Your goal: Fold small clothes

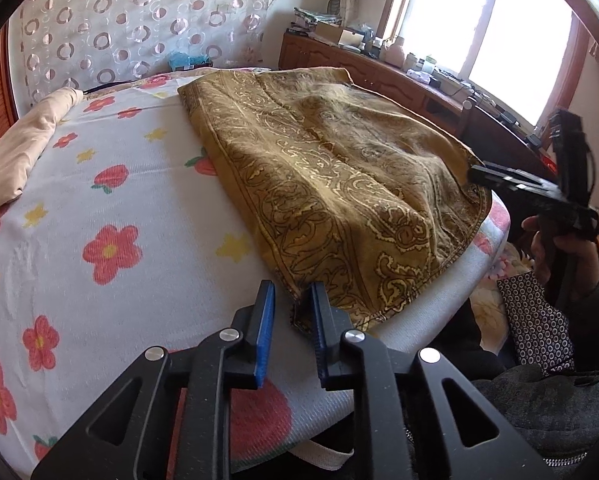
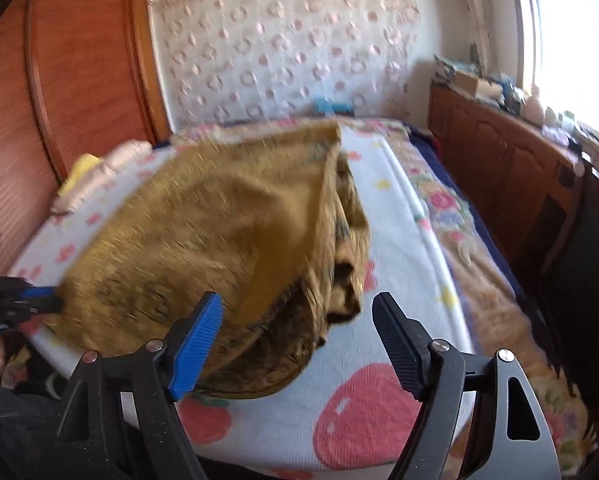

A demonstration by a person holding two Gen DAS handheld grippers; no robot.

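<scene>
A mustard-yellow garment with a paisley print (image 1: 331,184) lies on the flowered bed sheet (image 1: 99,208). My left gripper (image 1: 293,308) is open, its blue pads either side of the garment's near corner at the bed's front edge. My right gripper (image 2: 297,340) is open wide just in front of the garment's bunched near edge (image 2: 259,356); it shows blurred in the right wrist view (image 2: 219,240). In the left wrist view the right gripper (image 1: 483,176) is by the garment's right edge. In the right wrist view the left gripper (image 2: 39,300) is at the garment's left corner.
A beige pillow (image 1: 19,152) lies at the bed's far left by a wooden headboard (image 2: 79,60). A wooden cabinet (image 1: 359,68) with clutter runs under the window on the right. A floral blanket (image 2: 459,220) covers the bed's right side.
</scene>
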